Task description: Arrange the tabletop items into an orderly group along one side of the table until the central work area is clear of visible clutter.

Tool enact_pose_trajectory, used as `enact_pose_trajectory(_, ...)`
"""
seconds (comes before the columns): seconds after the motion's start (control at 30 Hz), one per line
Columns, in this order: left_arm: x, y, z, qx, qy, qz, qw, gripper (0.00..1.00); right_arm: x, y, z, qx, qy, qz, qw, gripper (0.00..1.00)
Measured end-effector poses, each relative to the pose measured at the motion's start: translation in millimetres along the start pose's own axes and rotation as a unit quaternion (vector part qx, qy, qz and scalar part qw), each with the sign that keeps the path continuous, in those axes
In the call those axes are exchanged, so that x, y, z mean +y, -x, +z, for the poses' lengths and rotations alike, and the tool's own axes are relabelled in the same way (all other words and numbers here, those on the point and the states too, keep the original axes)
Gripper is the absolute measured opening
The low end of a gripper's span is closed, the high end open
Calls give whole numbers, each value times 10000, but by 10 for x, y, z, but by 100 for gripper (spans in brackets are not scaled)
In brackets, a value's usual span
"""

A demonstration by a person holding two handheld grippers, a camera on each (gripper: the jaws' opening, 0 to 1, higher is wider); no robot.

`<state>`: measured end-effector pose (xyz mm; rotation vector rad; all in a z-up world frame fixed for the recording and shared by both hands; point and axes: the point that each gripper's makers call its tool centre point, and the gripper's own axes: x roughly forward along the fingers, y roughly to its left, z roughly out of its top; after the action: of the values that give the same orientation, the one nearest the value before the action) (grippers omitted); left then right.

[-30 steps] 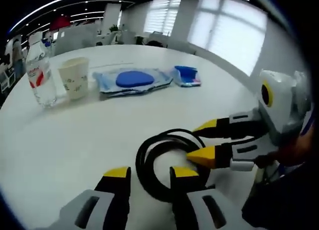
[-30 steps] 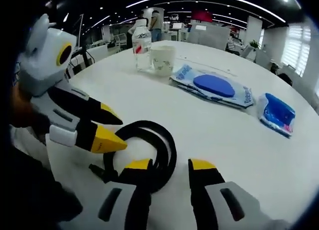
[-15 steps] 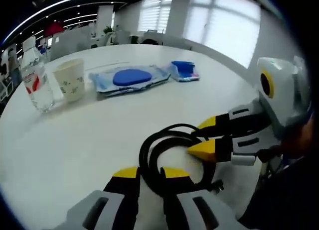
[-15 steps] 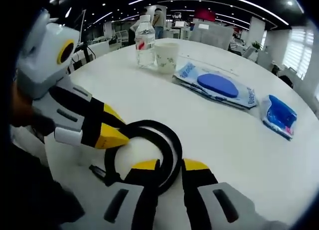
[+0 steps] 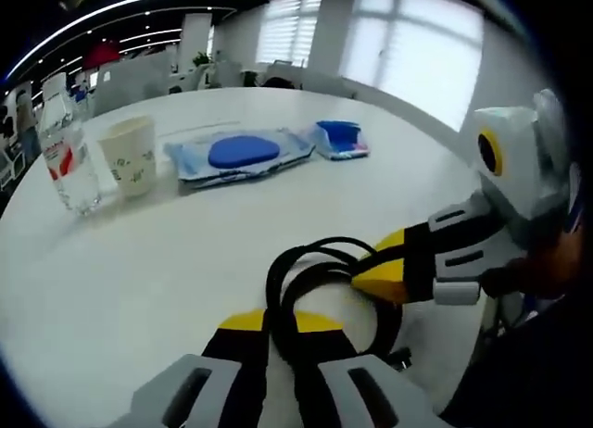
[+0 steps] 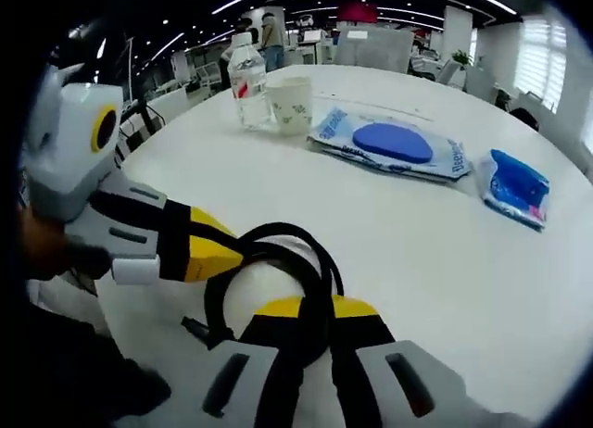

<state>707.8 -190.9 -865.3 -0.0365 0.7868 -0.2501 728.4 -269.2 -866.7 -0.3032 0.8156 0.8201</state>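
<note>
A black coiled cable (image 5: 275, 282) lies near the edge of the white round table (image 5: 157, 252). In the left gripper view my left gripper (image 5: 283, 322) is shut on the coil's near side, a strand pinched between its yellow tips. My right gripper (image 5: 375, 272) reaches in from the right with its tips together on the coil's far side. In the right gripper view the right gripper (image 6: 318, 309) is clamped on the cable (image 6: 278, 233), and the left gripper (image 6: 222, 254) comes in from the left, shut on the same coil.
Along the table's far side stand a water bottle (image 5: 67, 155) and a paper cup (image 5: 128, 156). Beside them lie a flat blue wipes pack (image 5: 243, 155) and a small blue packet (image 5: 338, 138). The table edge (image 6: 139, 308) runs close to the cable. Office desks fill the background.
Both grippers have gone from open around the cable to shut on it. The coil has been squeezed and drawn slightly together between them.
</note>
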Motion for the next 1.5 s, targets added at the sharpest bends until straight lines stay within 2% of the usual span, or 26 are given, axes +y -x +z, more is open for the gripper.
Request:
enact_pose_trajectory(0.17, -100, 66, 136, -135, -72, -121, 9998, 4, -63, 120, 30, -112, -343, -38, 9993, 3)
enact_pose_trajectory(0.27, -157, 92, 195, -189, -308, -145, 9992, 4, -91, 170, 48, -167, -346, -77, 9992, 2)
enact_pose_trajectory(0.53, -260, 201, 403, -335, -433, -294, 9981, 4, -145, 398, 186, -450, -469, -113, 9978, 1)
enact_pose_trajectory(0.7, -337, 283, 587, -489, -525, -318, 9969, 4, -205, 552, 319, -646, -529, -180, 9963, 1)
enact_pose_trajectory(0.83, -394, 302, 783, -608, -561, -340, 9960, 4, -312, 655, 450, -805, -392, -257, 9957, 1)
enact_pose_trajectory(1.17, -480, 185, 1145, -804, -435, -410, 9950, 4, -633, 773, 663, -1013, -551, -399, 9925, 1)
enact_pose_trajectory(1.5, -573, -5, 1363, -769, -336, -549, 9950, 4, -948, 760, 726, -973, -703, -483, 9916, 1)
